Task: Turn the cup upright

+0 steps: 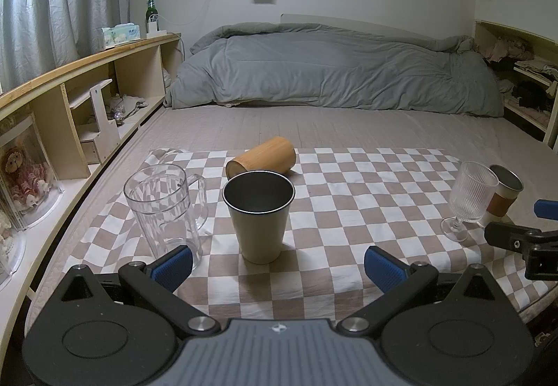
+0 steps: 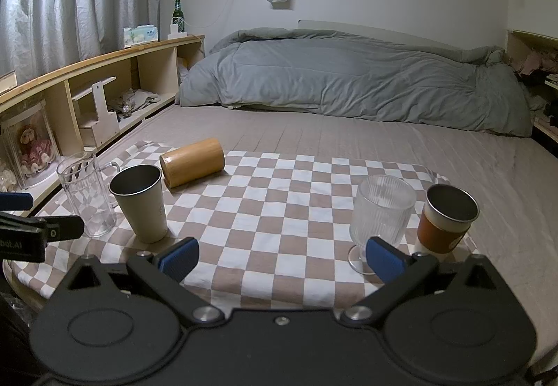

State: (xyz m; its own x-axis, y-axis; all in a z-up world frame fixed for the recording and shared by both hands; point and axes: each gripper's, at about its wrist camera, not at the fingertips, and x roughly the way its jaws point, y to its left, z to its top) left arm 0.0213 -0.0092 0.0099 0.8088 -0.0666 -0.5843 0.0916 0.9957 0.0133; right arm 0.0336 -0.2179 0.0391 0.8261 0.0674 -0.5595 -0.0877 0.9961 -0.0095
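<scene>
A bamboo cup (image 1: 262, 157) lies on its side at the far edge of the checkered cloth (image 1: 348, 197), behind an upright metal cup (image 1: 258, 215). In the right wrist view the bamboo cup (image 2: 192, 166) lies at the far left. My left gripper (image 1: 278, 266) is open and empty, just in front of the metal cup. My right gripper (image 2: 281, 259) is open and empty over the cloth's near edge, with a ribbed glass goblet (image 2: 380, 211) by its right finger.
A clear plastic mug (image 1: 164, 208) stands left of the metal cup. A goblet (image 1: 469, 199) and an orange-sleeved cup (image 1: 504, 192) stand at the cloth's right. A grey duvet (image 1: 331, 68) lies at the back. Wooden shelves (image 1: 87, 89) run along the left.
</scene>
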